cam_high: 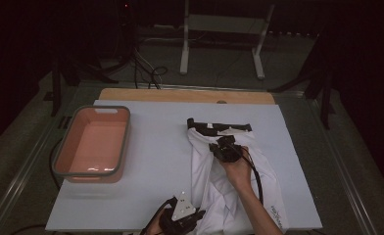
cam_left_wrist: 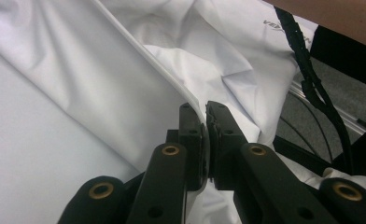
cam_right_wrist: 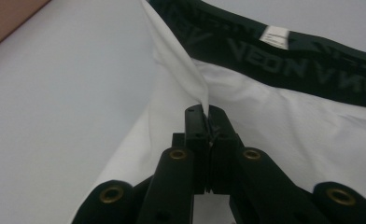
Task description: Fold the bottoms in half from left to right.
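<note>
White shorts (cam_high: 229,181) with a black waistband (cam_high: 219,128) lie on the right half of the pale tabletop (cam_high: 156,161), waistband at the far end, toward twelve o'clock, and the legs running down toward the near edge at six o'clock. Lettering runs along the waistband, and a small white label (cam_right_wrist: 275,36) sits on it.

At the upper part of the shorts, just below the waistband, the right gripper (cam_right_wrist: 208,112) has its jaws closed on a fold of the white fabric, which rises from the tips toward eleven o'clock in the right gripper view. The person's right hand (cam_high: 236,169) holds it over the cloth.

At the near edge of the tabletop, around six o'clock, the left gripper (cam_left_wrist: 204,114) pinches the hemmed edge of one leg, jaws clamped on the cloth; the hem runs away from the tips toward ten o'clock in the left gripper view. The fabric between the two grippers is rumpled.

A salmon-coloured basin (cam_high: 93,143) with a grey rim stands at nine o'clock on the tabletop, well apart from the shorts.
</note>
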Demonstrator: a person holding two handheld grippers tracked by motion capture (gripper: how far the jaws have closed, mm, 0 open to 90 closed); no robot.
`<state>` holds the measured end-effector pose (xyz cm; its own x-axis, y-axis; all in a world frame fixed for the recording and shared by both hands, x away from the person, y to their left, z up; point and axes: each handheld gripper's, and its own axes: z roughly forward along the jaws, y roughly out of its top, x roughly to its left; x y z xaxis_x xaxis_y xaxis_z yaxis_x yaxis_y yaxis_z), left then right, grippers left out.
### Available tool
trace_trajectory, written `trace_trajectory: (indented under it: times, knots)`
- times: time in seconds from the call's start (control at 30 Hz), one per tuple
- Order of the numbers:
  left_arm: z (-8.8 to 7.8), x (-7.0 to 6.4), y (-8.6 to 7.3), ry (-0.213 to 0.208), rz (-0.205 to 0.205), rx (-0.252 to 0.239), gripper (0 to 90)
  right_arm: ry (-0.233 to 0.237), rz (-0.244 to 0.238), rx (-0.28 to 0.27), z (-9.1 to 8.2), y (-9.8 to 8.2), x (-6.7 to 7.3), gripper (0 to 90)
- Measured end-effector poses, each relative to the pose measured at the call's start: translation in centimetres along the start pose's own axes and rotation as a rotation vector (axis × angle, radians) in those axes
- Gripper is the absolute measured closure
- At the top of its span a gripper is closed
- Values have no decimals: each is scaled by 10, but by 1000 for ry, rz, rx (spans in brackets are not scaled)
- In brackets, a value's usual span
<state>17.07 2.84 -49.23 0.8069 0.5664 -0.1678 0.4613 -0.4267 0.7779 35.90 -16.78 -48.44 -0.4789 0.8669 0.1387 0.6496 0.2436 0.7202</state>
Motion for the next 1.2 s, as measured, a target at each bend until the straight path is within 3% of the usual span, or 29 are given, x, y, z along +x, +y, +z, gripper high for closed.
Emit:
trace_trajectory:
  times: [0.23, 0.63, 0.93, 1.03, 1.2]
  knots:
    - [4, -1, 0, -8, 0, 10, 848, -21, 34, -2, -5, -5, -16, 892]
    - [8, 0, -2, -25, 4, 33, 811, -48, 76, -2, -10, -12, -32, 892]
    - [16, 5, -8, -43, -18, 87, 709, -56, 90, -1, -12, -13, -39, 892]
    - [17, 7, -8, -40, -23, 107, 726, -62, 93, 2, -12, -14, -40, 891]
    - [17, 6, -6, -67, -18, 111, 867, -63, 99, 5, -13, -14, -43, 892]
